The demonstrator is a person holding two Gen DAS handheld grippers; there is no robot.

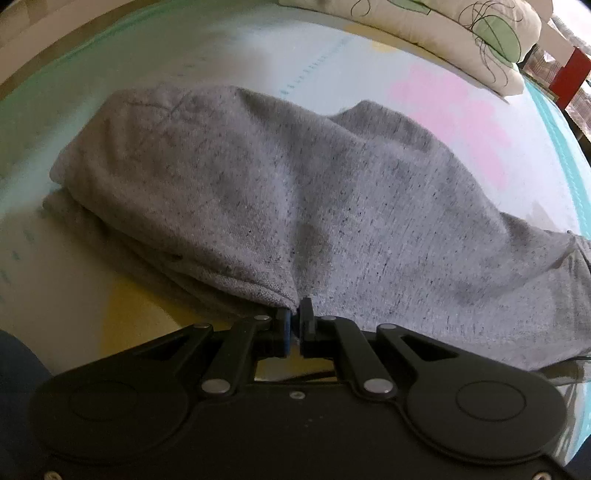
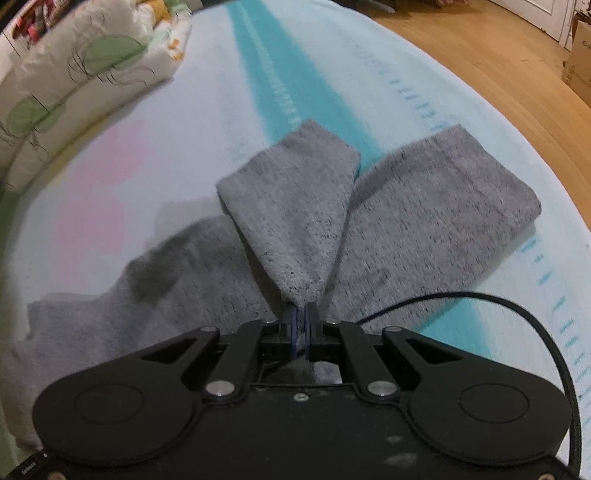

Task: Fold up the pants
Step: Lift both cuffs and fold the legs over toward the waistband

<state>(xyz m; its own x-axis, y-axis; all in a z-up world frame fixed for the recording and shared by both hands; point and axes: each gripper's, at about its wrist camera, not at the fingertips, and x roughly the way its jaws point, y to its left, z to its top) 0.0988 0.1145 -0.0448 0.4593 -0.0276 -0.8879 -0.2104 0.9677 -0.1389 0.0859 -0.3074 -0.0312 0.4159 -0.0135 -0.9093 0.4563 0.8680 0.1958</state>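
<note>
Black linkage and housing fill the bottom of the left wrist view, and just past them the left gripper (image 1: 294, 314) is seen clamped on a pinch of the grey pants (image 1: 295, 192), its blue-faced pads drawn together on the near edge of the cloth. From that pinch the fabric is spread away toward twelve o'clock in a broad, softly humped sheet, with a folded, layered edge seen at nine o'clock and more grey cloth trailing off toward three o'clock. On the right wrist view, the right gripper (image 2: 303, 309) is likewise closed on the pants (image 2: 424, 221); a narrow wedge of cloth is lifted from between the pads and fans out toward twelve o'clock, a corner of it raised above the rest. Another folded portion is laid flat at two o'clock, and a darker, shadowed stretch runs off toward nine o'clock. The pants are carried by the bed (image 2: 207, 122), covered in a pale sheet with a teal stripe and pink patches. A pillow (image 2: 85, 62) printed with green shapes is seen at eleven o'clock in the right view, and at one o'clock in the left view (image 1: 461, 33). A black cable (image 2: 532, 317) is looped at four o'clock beside the right gripper's housing. Wooden floor (image 2: 480, 48) is shown beyond the bed's far edge at one o'clock.
</note>
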